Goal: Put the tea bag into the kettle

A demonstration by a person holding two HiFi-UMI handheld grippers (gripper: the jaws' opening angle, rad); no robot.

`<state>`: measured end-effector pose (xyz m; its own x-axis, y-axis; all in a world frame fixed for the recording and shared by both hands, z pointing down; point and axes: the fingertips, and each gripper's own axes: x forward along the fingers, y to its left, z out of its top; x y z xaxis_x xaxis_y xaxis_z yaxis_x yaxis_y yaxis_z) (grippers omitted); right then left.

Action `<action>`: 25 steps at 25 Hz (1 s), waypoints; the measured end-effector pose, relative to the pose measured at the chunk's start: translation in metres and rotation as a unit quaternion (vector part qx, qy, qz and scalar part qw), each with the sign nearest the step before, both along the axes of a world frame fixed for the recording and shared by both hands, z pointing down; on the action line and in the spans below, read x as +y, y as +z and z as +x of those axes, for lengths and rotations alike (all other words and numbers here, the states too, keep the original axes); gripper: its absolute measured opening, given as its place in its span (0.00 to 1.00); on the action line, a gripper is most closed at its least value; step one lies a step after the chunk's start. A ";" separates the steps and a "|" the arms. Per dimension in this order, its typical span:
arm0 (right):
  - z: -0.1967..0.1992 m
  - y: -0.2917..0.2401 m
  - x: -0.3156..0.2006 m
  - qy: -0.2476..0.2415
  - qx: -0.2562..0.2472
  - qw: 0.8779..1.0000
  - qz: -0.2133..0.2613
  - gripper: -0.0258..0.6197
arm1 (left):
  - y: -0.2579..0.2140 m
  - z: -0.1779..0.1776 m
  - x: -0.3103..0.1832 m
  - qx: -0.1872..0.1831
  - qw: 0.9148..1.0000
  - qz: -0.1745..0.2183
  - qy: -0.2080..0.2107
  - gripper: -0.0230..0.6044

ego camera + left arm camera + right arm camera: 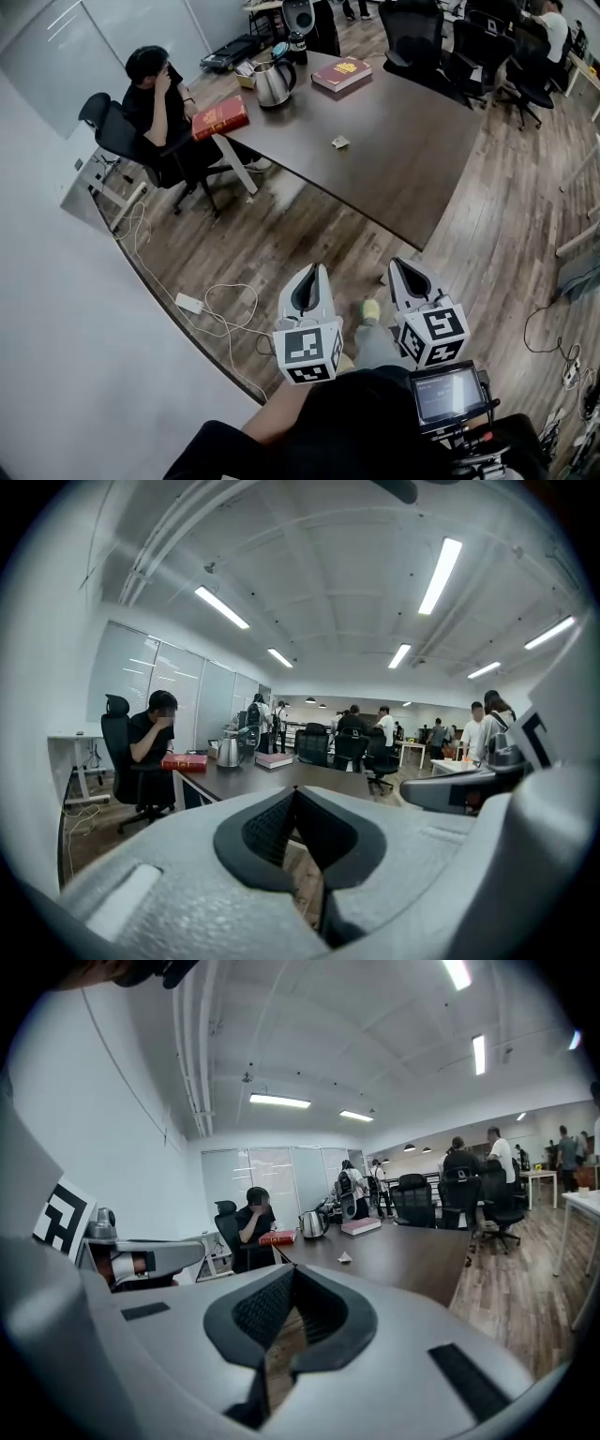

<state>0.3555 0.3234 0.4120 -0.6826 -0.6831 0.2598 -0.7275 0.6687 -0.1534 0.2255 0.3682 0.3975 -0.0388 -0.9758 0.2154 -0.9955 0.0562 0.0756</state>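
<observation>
Tea bag (340, 142) lies flat in open middle of table (403, 178), nothing near it, so I judge it easy to approach. Kettle (274, 82) stands upright at far end, well apart from bag, between red book (221, 117) and second book (341, 73); seated person (155, 94) just beyond that corner. My left gripper (310, 278) and right gripper (406, 275) hang over floor, well short of table. Both have jaws together with nothing between. Task not yet begun, I judge; I must close in on the table first.
</observation>
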 end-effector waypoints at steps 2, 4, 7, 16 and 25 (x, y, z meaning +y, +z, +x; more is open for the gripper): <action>-0.004 0.002 -0.016 -0.001 -0.001 1.000 -0.005 0.05 | -0.002 -0.005 -0.013 -0.002 1.000 -0.002 -0.004 0.04; -0.007 0.003 -0.031 -0.001 -0.001 1.000 -0.006 0.05 | -0.005 -0.009 -0.026 -0.005 1.000 -0.001 -0.007 0.04; -0.013 0.002 -0.056 -0.002 -0.003 1.000 -0.009 0.05 | -0.009 -0.015 -0.049 -0.010 1.000 -0.001 -0.011 0.04; -0.031 0.004 -0.122 -0.016 -0.005 1.000 -0.014 0.05 | -0.014 -0.030 -0.109 -0.020 1.000 0.001 -0.023 0.04; -0.049 0.008 -0.188 -0.034 -0.012 0.999 -0.023 0.05 | -0.010 -0.046 -0.169 -0.021 0.999 -0.008 -0.038 0.04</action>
